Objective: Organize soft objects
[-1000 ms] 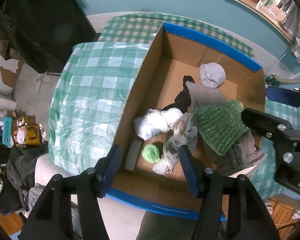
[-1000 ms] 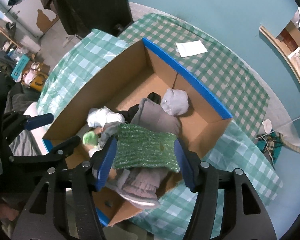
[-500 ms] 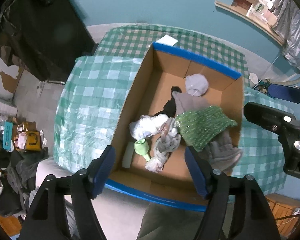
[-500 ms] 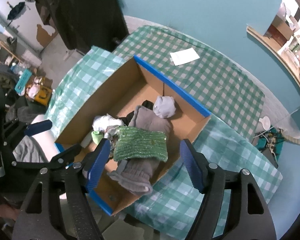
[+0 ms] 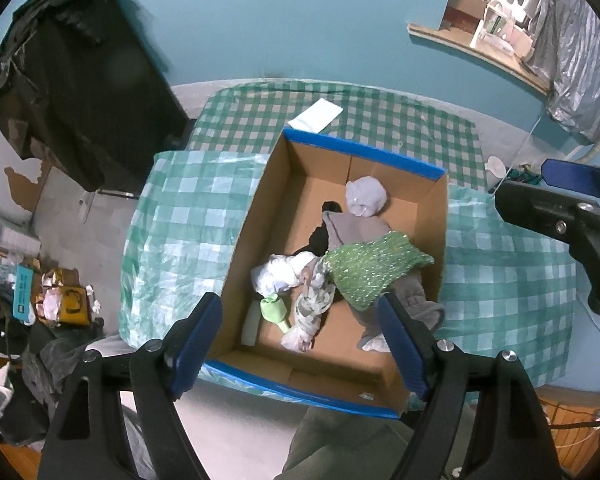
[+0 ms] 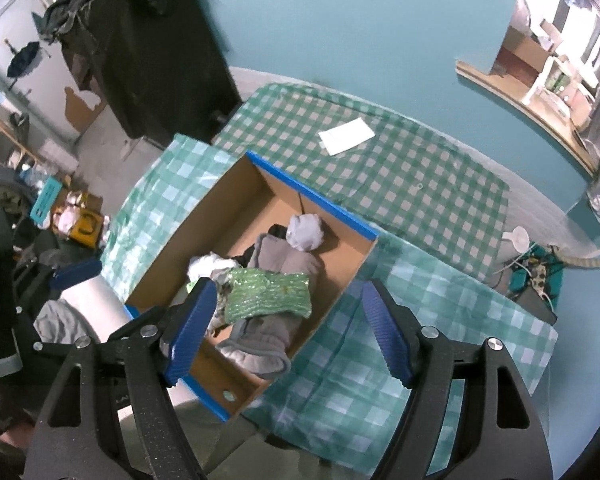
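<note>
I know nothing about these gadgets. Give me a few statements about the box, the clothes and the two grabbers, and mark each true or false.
1. The sparkly green knitted cloth lies on top of a grey fleece garment inside the brown cardboard box with blue-taped rims. True.
2. The right gripper clamps the green cloth. False: its jaws stand apart above the box, holding nothing.
3. A white sheet of paper lies on the green checked tablecloth beyond the box. True.
4. The pale grey rolled bundle sits outside the box. False: it lies inside, near the far wall.
5. The left gripper holds the small light green item. False: its jaws are opening, empty.
</note>
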{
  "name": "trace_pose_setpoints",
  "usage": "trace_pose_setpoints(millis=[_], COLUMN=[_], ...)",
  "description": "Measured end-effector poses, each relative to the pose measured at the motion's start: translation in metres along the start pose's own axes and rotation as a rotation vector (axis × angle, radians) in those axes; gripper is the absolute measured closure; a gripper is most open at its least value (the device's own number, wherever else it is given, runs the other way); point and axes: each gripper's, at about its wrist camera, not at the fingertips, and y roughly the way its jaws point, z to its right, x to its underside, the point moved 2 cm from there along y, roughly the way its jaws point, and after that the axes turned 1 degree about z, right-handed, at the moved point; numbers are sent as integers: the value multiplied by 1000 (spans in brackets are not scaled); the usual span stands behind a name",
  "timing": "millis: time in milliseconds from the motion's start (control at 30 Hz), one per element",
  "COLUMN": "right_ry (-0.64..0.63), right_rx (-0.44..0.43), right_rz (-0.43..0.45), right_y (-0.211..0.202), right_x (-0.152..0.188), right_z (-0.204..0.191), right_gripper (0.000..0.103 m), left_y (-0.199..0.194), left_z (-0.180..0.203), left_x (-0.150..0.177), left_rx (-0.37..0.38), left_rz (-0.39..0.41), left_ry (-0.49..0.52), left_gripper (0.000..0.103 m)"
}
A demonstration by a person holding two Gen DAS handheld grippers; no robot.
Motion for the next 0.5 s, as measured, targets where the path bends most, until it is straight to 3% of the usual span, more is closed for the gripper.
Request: trace_pose_setpoints(millis=[400, 500], right_ry=[50, 58], right_rx=[22, 41], right_rz=[113, 133], right_y=[-42, -50], right_x=[17, 20], right_z=[16, 22], right_gripper=[27, 27], left_y=[-33, -38], left_z=[11, 14], left_x=[-3, -4], left_rx=[82, 68], left_rz=[76, 93], left_ry=[-17, -21], left_gripper=[16, 15])
